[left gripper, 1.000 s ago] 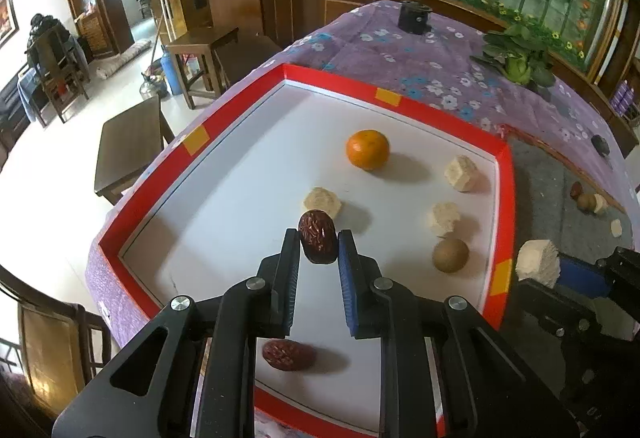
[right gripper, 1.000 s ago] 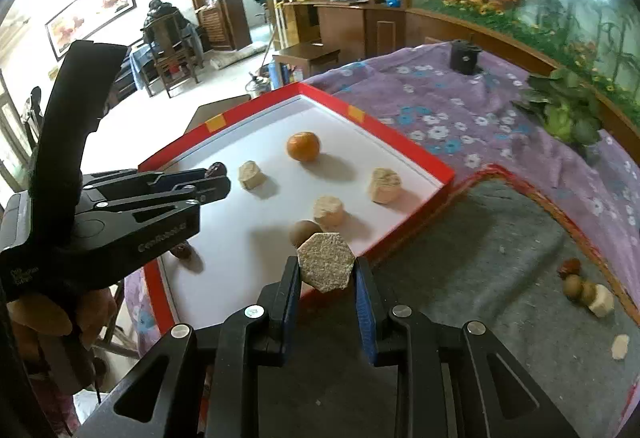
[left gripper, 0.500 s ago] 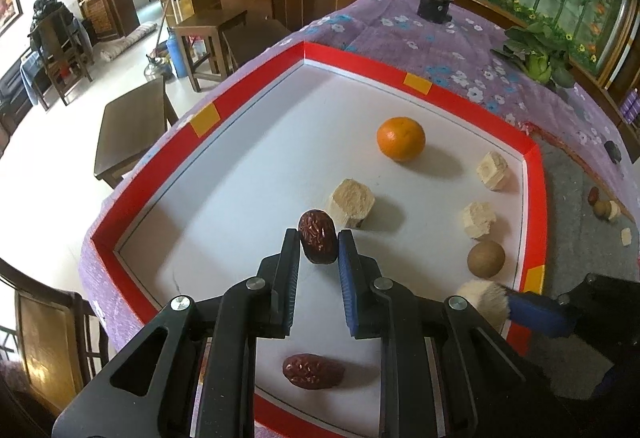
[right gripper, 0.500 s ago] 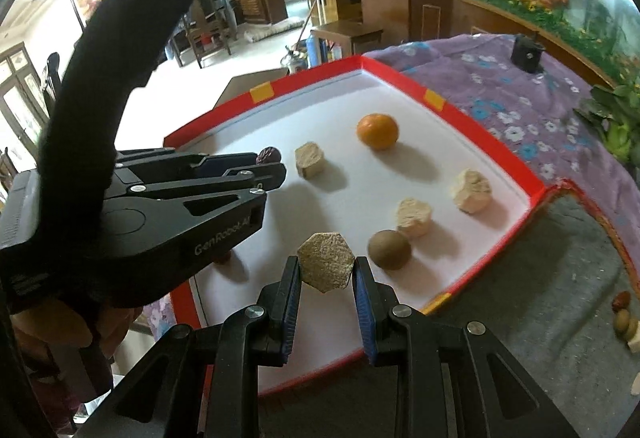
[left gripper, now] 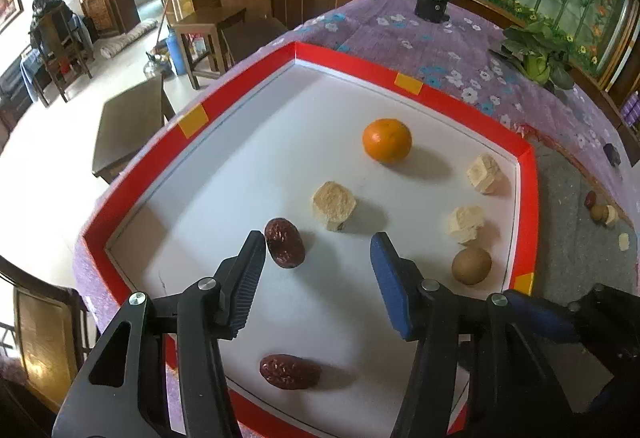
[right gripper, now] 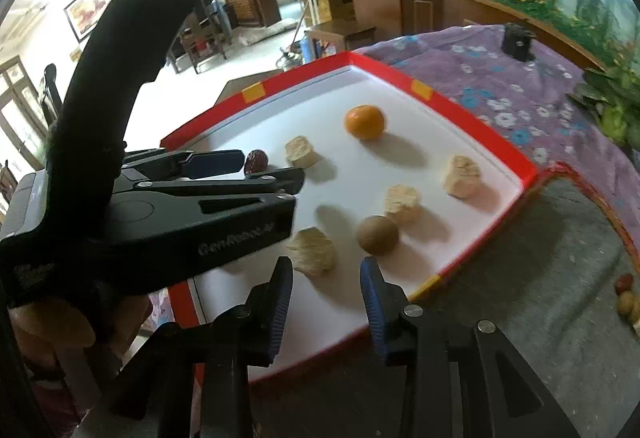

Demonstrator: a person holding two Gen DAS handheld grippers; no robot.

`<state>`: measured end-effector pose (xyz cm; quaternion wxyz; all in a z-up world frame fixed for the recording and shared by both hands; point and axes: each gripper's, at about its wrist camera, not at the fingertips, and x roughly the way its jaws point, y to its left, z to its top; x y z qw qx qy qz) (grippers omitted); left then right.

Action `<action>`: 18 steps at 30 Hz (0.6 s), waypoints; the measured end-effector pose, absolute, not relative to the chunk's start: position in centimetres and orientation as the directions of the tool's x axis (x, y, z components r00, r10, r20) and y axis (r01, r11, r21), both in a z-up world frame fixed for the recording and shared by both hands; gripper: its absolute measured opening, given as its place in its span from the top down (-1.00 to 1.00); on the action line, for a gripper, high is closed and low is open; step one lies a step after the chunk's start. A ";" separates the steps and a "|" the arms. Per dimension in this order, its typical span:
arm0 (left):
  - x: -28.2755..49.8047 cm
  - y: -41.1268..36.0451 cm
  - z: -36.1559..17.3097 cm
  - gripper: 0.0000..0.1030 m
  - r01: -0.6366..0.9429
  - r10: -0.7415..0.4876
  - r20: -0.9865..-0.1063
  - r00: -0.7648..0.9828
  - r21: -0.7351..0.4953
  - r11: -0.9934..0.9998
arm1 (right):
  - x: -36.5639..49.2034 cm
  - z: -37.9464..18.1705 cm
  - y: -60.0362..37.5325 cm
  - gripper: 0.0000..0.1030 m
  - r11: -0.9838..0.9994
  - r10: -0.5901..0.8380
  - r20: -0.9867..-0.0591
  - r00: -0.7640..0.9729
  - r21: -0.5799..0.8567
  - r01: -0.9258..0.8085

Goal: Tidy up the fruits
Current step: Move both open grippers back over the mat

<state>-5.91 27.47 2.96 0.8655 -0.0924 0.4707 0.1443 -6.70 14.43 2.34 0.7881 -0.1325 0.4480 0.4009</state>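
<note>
My left gripper (left gripper: pixel 318 248) stands with its jaws spread wide and nothing between them. Beneath and between my fingers, closest to me, a red date (left gripper: pixel 289 371) lies on the white floor of the red-rimmed tray (left gripper: pixel 404 74). A second date (left gripper: pixel 284 242) rests just beside the tip of my left finger (left gripper: pixel 249 270); whether it touches the pad I cannot tell. Just beyond the gap sits a pale crumbly chunk (left gripper: pixel 334 204), and beyond my right finger a brown round fruit (left gripper: pixel 471 265), with another pale chunk (left gripper: pixel 465 223) right behind it. Farther off lie a third pale chunk (left gripper: pixel 484 174) near the tray's corner and an orange (left gripper: pixel 387 140).

My right gripper (right gripper: pixel 326 284) is likewise parted and empty. A hexagonal pale piece (right gripper: pixel 314 251) lies on the tray just ahead of my fingertips, nearer my left finger.
</note>
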 end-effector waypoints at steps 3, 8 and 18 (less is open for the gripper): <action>-5.9 26.9 3.5 -0.06 -0.332 0.185 -0.830 0.526 0.000 0.943 | -6.4 2.7 13.2 0.31 0.653 0.525 -0.799 0.294 0.157 -0.741; -6.0 25.4 4.5 -0.06 -0.306 0.192 -0.813 0.550 0.018 0.952 | -5.6 3.4 11.5 0.22 0.690 0.515 -0.785 0.345 0.141 -0.710; -5.5 20.4 5.9 -0.06 -0.215 0.147 -0.796 0.587 0.021 0.976 | -6.5 4.9 6.0 0.20 0.754 0.467 -0.786 0.406 0.114 -0.647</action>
